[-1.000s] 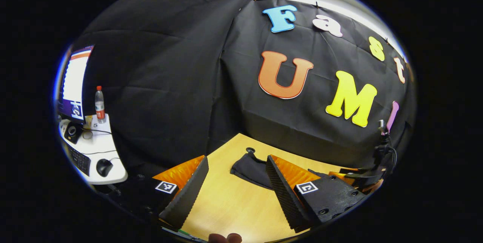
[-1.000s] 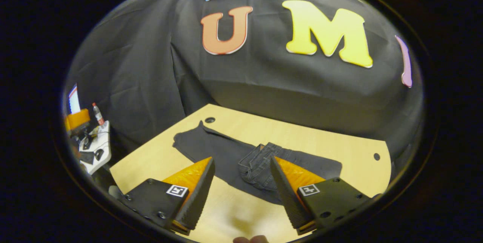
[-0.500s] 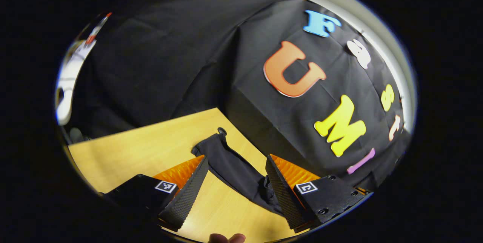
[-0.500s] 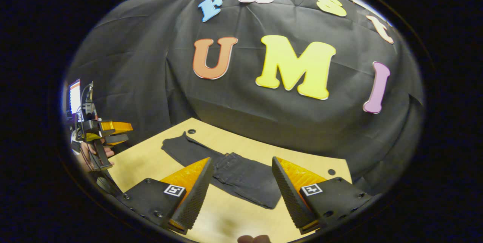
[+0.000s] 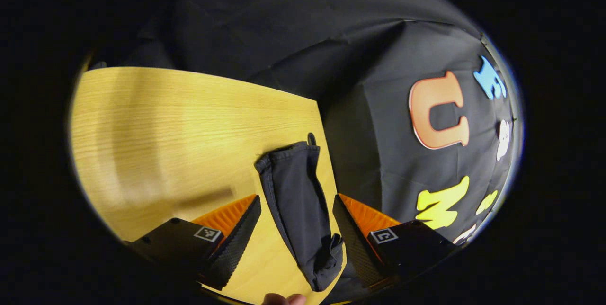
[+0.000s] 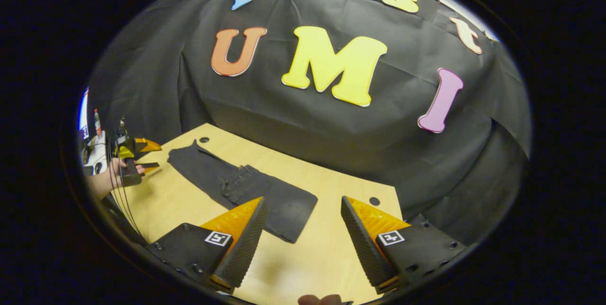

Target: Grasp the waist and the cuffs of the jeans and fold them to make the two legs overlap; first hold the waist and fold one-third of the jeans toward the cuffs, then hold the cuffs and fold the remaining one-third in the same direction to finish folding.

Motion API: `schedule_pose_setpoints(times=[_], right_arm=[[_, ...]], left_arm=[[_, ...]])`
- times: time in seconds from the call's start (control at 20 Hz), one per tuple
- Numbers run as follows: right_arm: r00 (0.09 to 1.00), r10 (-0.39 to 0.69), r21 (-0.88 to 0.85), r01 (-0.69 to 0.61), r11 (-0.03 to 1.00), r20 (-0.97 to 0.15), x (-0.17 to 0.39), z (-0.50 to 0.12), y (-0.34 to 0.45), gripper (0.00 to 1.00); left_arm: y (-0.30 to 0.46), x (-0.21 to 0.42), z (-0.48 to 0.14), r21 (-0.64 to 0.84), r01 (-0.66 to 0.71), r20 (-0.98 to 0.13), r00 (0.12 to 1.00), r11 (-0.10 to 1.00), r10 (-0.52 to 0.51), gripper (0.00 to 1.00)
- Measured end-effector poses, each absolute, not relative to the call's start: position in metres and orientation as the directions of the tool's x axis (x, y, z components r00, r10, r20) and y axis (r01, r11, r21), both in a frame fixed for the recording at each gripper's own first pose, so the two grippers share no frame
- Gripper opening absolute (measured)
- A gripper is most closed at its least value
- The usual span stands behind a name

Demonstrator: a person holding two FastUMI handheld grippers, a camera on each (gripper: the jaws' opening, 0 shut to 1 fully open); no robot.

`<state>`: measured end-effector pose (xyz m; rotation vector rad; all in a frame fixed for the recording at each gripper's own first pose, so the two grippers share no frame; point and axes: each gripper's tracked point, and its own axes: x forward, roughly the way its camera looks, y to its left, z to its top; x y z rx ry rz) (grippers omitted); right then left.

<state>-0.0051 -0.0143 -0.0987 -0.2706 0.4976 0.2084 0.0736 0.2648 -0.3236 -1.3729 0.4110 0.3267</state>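
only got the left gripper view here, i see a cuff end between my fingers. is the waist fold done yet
Observer: It looks done. In the right gripper view the waistband lies on top of the jeans, partway along them, and the end nearest the right gripper is a plain folded edge.
Operator: wheres the right gripper
Observer: The right gripper hangs open over the table, just past that folded edge, holding nothing.
Operator: am i on the cuffs
Observer: Not yet. From that side, the left gripper is open beside the cuff end, and a strip of table seems to show between them.
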Motion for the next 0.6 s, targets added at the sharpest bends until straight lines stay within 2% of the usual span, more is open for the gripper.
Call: schedule_pose_setpoints(times=[0.1, 0.25, 0.3, 0.45, 0.55, 0.6], right_arm=[[0.866, 0.111, -0.204, -0.237, 0.95, -0.488, -0.002, -0.095, -0.022, 0.94], [0.862, 0.09, -0.192, -0.21, 0.959, -0.499, -0.004, -0.101, -0.029, 0.94], [0.866, 0.082, -0.194, -0.201, 0.96, -0.493, -0.003, -0.1, -0.032, 0.96], [0.871, 0.061, -0.189, -0.173, 0.967, -0.487, 0.002, -0.099, -0.042, 0.94], [0.871, 0.043, -0.175, -0.146, 0.974, -0.489, 0.003, -0.099, -0.05, 0.96], [0.874, 0.033, -0.168, -0.13, 0.977, -0.485, 0.005, -0.097, -0.055, 0.96]], left_arm=[[0.272, 0.082, -0.345, -0.846, -0.519, -0.524, 0.852, 0.121, -0.008, 0.98], [0.27, 0.1, -0.349, -0.854, -0.519, -0.52, 0.854, 0.043, -0.005, 1.0], [0.27, 0.104, -0.351, -0.852, -0.523, -0.523, 0.852, 0.042, -0.005, 0.97], [0.269, 0.12, -0.353, -0.844, -0.534, -0.535, 0.845, 0.049, -0.012, 0.97], [0.27, 0.126, -0.354, -0.844, -0.535, -0.536, 0.844, 0.038, -0.002, 1.0], [0.272, 0.13, -0.353, -0.85, -0.526, -0.526, 0.85, 0.026, 0.009, 0.97]])
